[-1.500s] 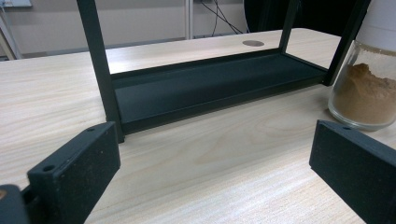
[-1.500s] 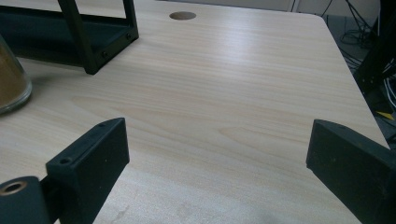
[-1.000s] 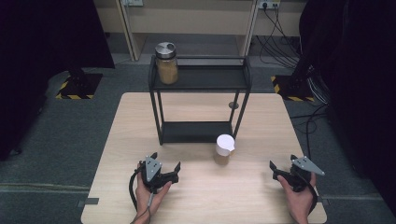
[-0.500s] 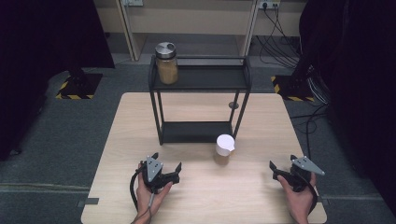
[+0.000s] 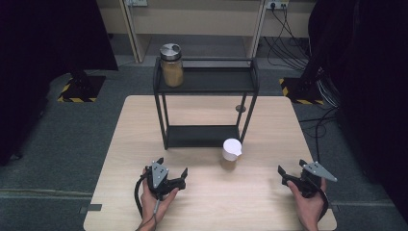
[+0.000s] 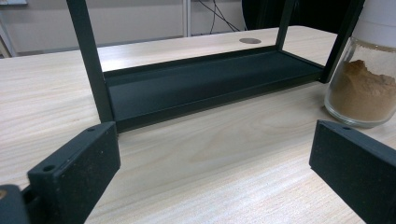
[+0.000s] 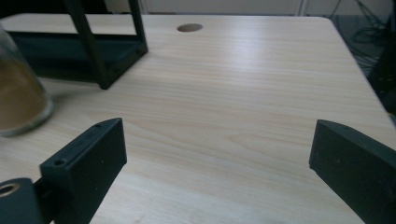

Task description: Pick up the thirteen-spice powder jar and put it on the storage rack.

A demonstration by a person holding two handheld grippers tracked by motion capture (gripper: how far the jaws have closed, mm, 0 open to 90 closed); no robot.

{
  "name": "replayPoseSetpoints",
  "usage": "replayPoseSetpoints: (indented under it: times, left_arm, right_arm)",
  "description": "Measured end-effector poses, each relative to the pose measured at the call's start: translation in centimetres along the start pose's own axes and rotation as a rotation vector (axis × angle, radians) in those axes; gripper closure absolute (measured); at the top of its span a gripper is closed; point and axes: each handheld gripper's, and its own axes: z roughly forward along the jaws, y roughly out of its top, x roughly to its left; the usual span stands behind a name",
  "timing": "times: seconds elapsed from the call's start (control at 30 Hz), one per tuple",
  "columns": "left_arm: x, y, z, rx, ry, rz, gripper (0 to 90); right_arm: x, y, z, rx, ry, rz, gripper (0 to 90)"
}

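The left claw [image 5: 174, 174] rests low on the counter [image 5: 269, 202], held in the person's left hand [image 5: 156, 202], and its jaws stand wide apart with nothing between them. In the left gripper view, bare wood lies between the two black jaws, and beyond them is the lower tray of the black rack [image 6: 205, 84]. To the right of this tray, just beside the rack's front leg, stands a glass jar [image 6: 362, 93] with brown powder and a white lid. The right claw [image 5: 291, 174] is near the right edge of the counter, in the right hand [image 5: 308, 204], and it is released too; its jaws have just been opening a little more, with nothing between them. In the right gripper view the jar shows blurred at the left edge, well apart from this claw. In the high view the jar stands on the counter between the two claws, in front of the rack's right front leg. A second jar [image 5: 171, 65] with a metal lid stands on the left end of the rack's top shelf.
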Motion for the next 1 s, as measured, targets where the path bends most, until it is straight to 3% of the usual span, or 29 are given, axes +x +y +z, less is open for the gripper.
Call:
replayPoseSetpoints:
  times: [0.2, 0.33, 0.63, 1.0]
  left_arm:
    - [-0.1, 0.0, 0.0, 0.001, 0.0, 0.004, 1.2]
    - [-0.1, 0.0, 0.0, 0.0, 0.001, 0.005, 1.2]
    - [-0.1, 0.0, 0.0, 0.0, 0.001, 0.006, 1.2]
    - [-0.2, 0.1, 0.0, 0.004, -0.002, 0.011, 1.2]
  right_arm:
    - [0.7, 0.5, -0.6, -0.079, 0.112, -0.015, 2.3]
    - [2.0, 1.2, 0.0, -0.077, 0.166, -0.066, 2.3]
    - [4.3, 1.7, 1.7, -0.069, 0.258, -0.102, 2.0]
    - [7.7, 2.6, 4.6, -0.048, 0.323, -0.161, 2.0]
